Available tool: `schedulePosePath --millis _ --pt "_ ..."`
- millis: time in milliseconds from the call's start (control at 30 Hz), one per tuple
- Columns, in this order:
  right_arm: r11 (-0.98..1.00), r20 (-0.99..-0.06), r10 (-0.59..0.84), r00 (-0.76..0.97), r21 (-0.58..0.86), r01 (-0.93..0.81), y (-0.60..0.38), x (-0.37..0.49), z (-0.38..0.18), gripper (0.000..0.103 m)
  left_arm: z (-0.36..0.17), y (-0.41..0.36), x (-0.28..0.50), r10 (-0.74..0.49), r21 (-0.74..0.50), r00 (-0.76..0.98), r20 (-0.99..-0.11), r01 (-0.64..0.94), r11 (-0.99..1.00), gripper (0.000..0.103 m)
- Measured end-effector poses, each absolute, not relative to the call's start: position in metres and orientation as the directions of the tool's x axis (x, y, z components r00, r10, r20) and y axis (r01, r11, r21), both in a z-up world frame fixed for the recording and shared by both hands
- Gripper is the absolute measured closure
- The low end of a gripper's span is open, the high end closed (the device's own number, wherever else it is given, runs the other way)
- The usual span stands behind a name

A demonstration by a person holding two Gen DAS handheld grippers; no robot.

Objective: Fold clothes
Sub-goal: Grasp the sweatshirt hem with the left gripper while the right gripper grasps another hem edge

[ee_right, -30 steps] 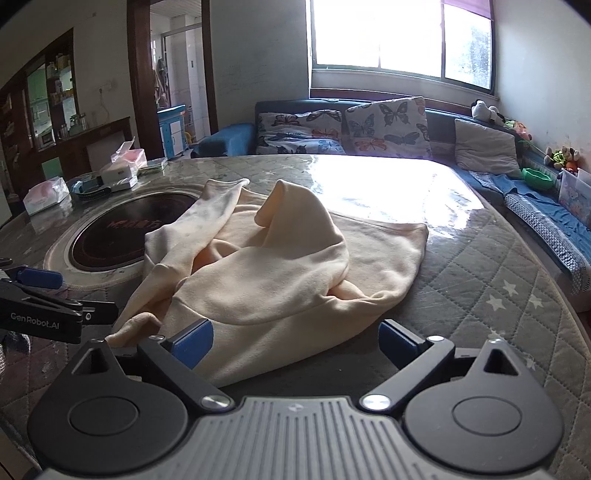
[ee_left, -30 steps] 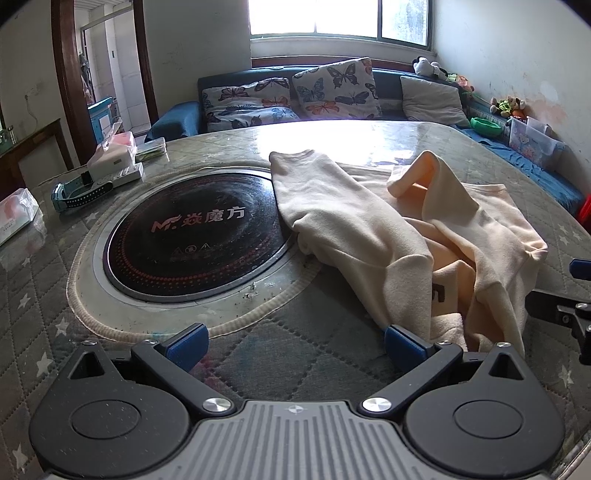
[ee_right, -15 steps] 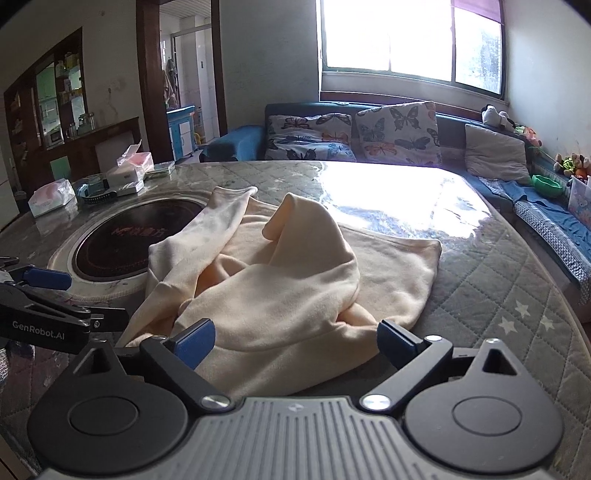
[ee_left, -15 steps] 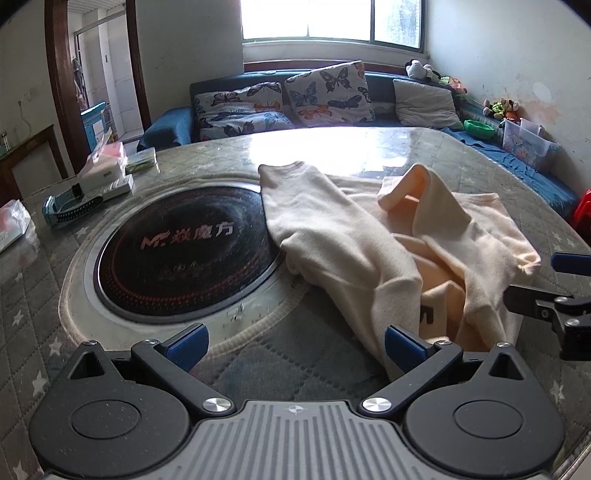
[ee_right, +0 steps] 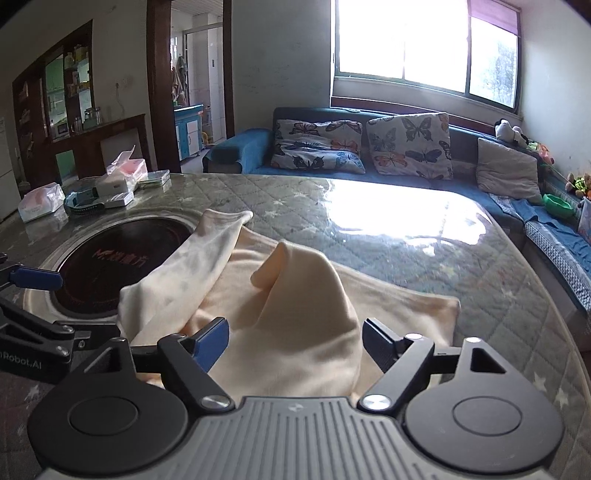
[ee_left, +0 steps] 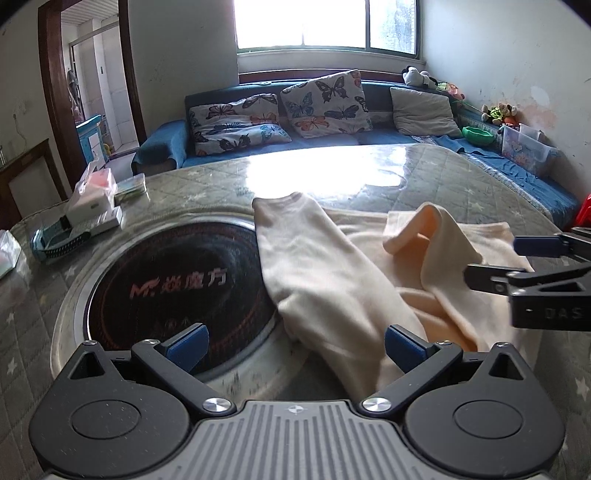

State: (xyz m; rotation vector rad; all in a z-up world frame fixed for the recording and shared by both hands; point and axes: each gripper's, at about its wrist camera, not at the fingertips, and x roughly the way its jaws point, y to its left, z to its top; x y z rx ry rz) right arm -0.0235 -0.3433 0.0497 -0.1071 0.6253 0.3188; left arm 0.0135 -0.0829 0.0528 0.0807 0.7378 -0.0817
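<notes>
Holding both the left gripper (ee_left: 295, 341) and right gripper (ee_right: 295, 338) wide open, empty, I see the cream sweatshirt (ee_right: 295, 317) crumpled just ahead on the surface (ee_right: 406, 251).

- Daylight pours through the window (ee_left: 325, 26), which is blown out white in both views.
- Strong glare sits on the glossy table (ee_right: 399, 218) below it.
- The near foreground is dimmer, softly shadowed.
- Fisheye bending curves walls and edges; corners go black.
- Slight blur at the table edge by the left gripper (ee_left: 295, 347).
</notes>
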Motion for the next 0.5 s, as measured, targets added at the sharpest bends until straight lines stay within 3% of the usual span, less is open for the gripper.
schedulePosePath --millis 367,500 --pt "0.946 -0.620 0.242 0.746 -0.022 -0.325 -0.327 0.044 0.032 0.038 0.053 -0.088 0.063 -0.016 0.054 0.726 -0.687 0.072 0.996 0.000" --pt "0.953 -0.632 0.232 0.739 -0.005 -0.304 -0.329 0.057 0.024 0.054 0.051 -0.093 0.077 -0.009 0.063 0.725 -0.689 0.072 0.995 0.000"
